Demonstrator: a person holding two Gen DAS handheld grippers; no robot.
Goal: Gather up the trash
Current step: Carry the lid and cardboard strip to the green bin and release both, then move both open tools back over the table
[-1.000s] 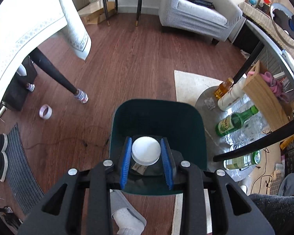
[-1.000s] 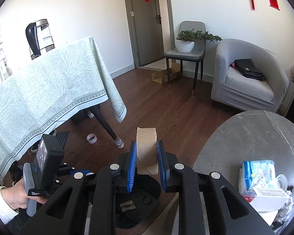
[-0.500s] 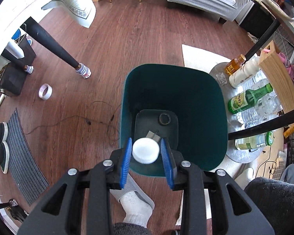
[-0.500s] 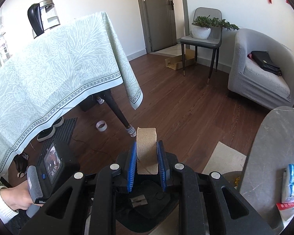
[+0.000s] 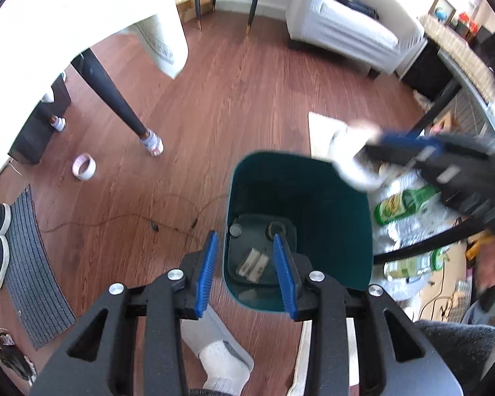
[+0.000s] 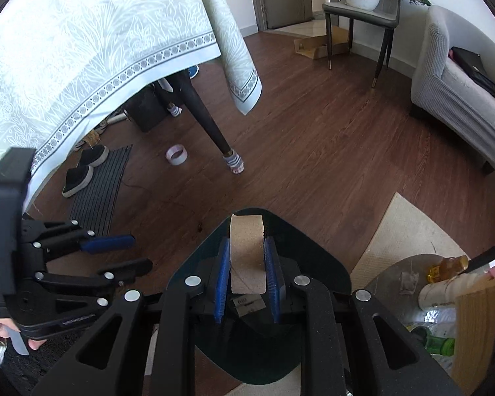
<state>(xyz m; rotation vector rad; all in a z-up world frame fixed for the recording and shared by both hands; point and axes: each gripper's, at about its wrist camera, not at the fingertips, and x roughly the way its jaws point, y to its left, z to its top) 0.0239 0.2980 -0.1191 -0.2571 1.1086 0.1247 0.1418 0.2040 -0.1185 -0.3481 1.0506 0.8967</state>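
Dark wood-plank floor (image 5: 247, 105), dark green plastic bin (image 5: 330, 204) standing on it. Right gripper (image 6: 246, 283) clamps a brown cardboard tube (image 6: 247, 257) above the bin. Left gripper (image 5: 246, 272) empty, jaws apart over the bin's near rim. Left view alone shows paper scraps (image 5: 254, 262) on the bin bottom; right gripper blurred there.

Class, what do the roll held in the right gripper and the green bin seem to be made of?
Roll: probably cardboard; tan, matt and speckled, with a spiral seam, like an empty paper tube. Bin: probably moulded plastic; dark green, with smooth, thin walls, rounded corners and a slight sheen.
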